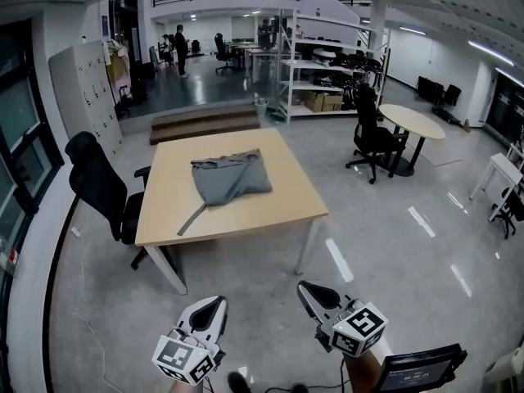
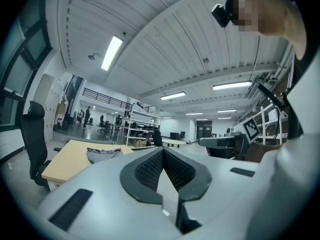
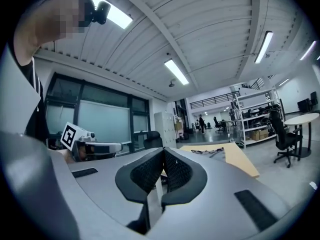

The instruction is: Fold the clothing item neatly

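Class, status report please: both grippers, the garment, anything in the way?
Left gripper, right gripper shut, empty, short of table. Grey garment rumpled on table, untouched. Black chair at table's left side.

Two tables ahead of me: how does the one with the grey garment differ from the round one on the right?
The near table is rectangular, while the round table is circular and stands farther back on the right. The near table carries the grey garment; the round table does not. The near table stands on pale corner legs, the round table on dark legs set under its middle. Both have light wood tops.
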`<control>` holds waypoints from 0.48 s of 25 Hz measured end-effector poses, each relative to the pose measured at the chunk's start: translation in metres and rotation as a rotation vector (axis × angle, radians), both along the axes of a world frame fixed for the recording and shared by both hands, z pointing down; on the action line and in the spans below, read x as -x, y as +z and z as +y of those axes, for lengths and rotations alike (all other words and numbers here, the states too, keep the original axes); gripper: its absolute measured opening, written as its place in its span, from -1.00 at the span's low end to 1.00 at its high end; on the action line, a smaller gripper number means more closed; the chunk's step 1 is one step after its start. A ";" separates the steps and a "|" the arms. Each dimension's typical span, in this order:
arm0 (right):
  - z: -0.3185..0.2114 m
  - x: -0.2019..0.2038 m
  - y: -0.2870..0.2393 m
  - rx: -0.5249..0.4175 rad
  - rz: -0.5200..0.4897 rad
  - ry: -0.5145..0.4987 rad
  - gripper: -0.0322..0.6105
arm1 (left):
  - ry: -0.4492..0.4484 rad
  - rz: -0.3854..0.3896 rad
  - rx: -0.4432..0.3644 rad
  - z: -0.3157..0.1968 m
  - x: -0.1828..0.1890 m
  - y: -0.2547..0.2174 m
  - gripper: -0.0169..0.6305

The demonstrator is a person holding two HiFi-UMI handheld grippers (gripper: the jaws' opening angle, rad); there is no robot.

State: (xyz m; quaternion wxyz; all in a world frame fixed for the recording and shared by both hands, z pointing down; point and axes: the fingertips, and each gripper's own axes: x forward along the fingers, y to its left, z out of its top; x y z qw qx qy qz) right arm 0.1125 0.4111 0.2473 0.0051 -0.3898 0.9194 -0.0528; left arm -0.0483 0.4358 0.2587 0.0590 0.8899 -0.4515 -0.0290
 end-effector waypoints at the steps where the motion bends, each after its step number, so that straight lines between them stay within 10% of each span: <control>1: 0.005 -0.006 0.001 -0.003 -0.001 -0.012 -0.87 | -0.006 0.002 0.000 0.003 -0.007 0.000 -0.95; 12: 0.024 -0.074 -0.002 0.017 0.007 -0.048 -0.87 | -0.080 -0.065 0.029 0.038 -0.071 -0.016 -0.95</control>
